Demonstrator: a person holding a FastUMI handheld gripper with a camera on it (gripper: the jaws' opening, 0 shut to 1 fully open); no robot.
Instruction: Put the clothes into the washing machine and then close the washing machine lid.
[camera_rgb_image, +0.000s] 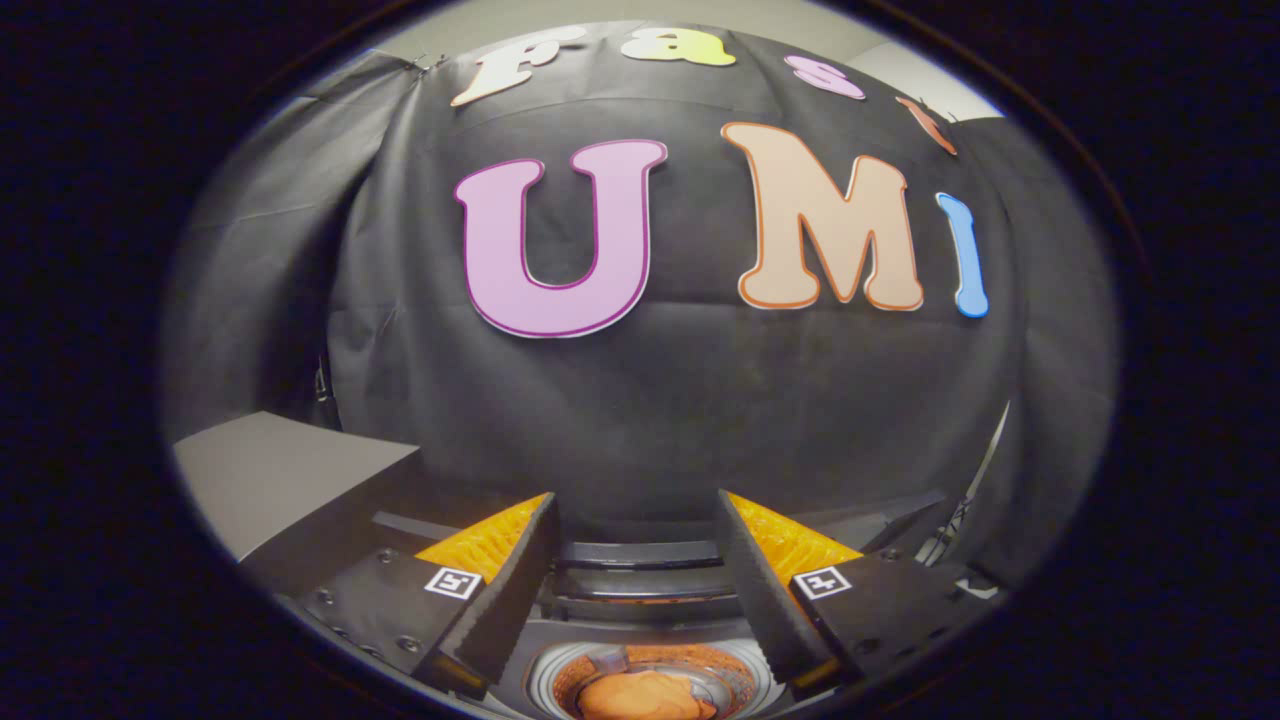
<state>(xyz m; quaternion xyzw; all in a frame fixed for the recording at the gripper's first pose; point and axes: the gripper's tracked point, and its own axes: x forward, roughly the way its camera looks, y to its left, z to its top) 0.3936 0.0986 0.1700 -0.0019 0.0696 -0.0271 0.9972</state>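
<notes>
My gripper (637, 515) stands open, with nothing between its fingers, held high and looking at the booth's black cloth wall. Below and between the fingers lies the round opening of the washing machine (560, 672). An orange piece of clothing (640, 697) lies inside the drum. Just beyond the opening, between the fingers, dark ridged bands (640, 568) of the machine's back part run across; whether these belong to the raised lid I cannot tell.
A grey flat surface (280, 470) lies beyond the left finger. A pale strip and some cables (950, 535) show past the right finger, by the hanging cloth.
</notes>
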